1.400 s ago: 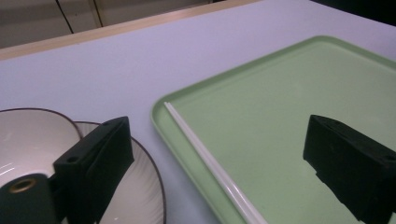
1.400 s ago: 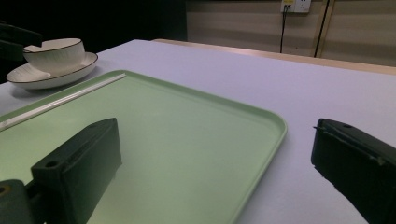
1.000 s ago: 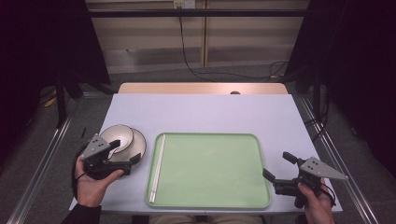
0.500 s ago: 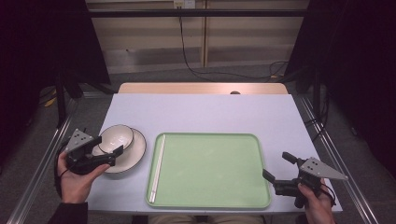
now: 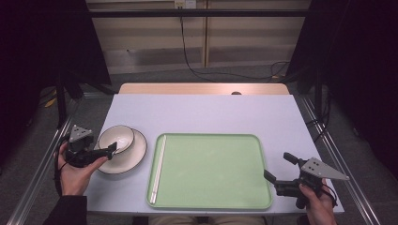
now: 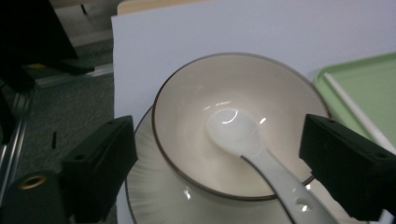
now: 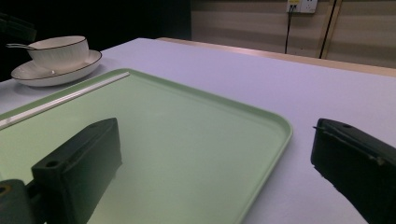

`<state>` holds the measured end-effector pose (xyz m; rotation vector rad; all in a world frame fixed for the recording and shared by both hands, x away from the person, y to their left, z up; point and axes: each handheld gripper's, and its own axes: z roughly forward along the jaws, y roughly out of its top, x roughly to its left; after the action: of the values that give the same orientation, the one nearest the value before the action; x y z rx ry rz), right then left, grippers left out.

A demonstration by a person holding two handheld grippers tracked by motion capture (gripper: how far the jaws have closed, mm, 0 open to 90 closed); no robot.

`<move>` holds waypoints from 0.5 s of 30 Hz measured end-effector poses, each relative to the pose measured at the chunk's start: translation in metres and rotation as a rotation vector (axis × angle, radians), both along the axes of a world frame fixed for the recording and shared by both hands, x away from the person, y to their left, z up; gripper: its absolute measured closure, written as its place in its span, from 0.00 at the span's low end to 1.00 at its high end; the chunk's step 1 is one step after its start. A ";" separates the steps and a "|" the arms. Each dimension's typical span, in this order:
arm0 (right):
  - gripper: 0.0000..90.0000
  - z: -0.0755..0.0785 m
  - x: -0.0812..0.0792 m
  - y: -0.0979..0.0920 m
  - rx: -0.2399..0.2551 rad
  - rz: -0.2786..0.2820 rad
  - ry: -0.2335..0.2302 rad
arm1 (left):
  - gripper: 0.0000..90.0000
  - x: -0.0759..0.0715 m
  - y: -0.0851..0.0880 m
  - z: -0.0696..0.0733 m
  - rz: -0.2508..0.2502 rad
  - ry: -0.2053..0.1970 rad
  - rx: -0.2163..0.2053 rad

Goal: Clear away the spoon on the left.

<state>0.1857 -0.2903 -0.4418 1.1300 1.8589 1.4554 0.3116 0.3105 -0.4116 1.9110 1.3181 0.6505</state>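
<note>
Left gripper at the bowl, spoon not yet gripped

High view: our left gripper (image 5: pixel 111 149) sits at the table's left edge, jaws apart over the bowl (image 5: pixel 117 138) on its plate (image 5: pixel 133 154); our right gripper (image 5: pixel 278 174) waits spread at the tray's (image 5: pixel 211 168) near right corner. Left gripper view: spoon (image 6: pixel 252 149) handle lies between the jaws, untouched; we should centre on the handle before clamping. Right gripper view: jaws apart over the tray.

Left gripper (image 5: pixel 107 151): black body, blocky black jaws, grey three-cornered top plate, brass-coloured screw socket. Right gripper (image 5: pixel 278 168): matched it, black cable trailing. Sleeves were dark.
</note>
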 end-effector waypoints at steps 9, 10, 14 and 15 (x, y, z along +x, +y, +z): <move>0.02 0.000 0.001 0.000 -0.001 0.002 0.001 | 0.09 0.007 0.000 -0.010 -0.012 0.058 0.016; 0.02 0.000 0.001 0.001 0.002 0.001 0.002 | 0.09 0.008 -0.001 -0.010 0.001 0.060 0.024; 0.02 -0.001 0.001 0.001 -0.001 -0.001 0.002 | 0.20 0.011 0.000 -0.011 -0.009 0.078 0.039; 0.02 -0.001 0.001 0.001 0.000 0.000 0.004 | 0.19 0.011 0.000 -0.012 0.002 0.077 0.038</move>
<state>0.1866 -0.2898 -0.4424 1.1338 1.8614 1.4546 0.3224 0.3108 -0.4238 1.9837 1.3640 0.6126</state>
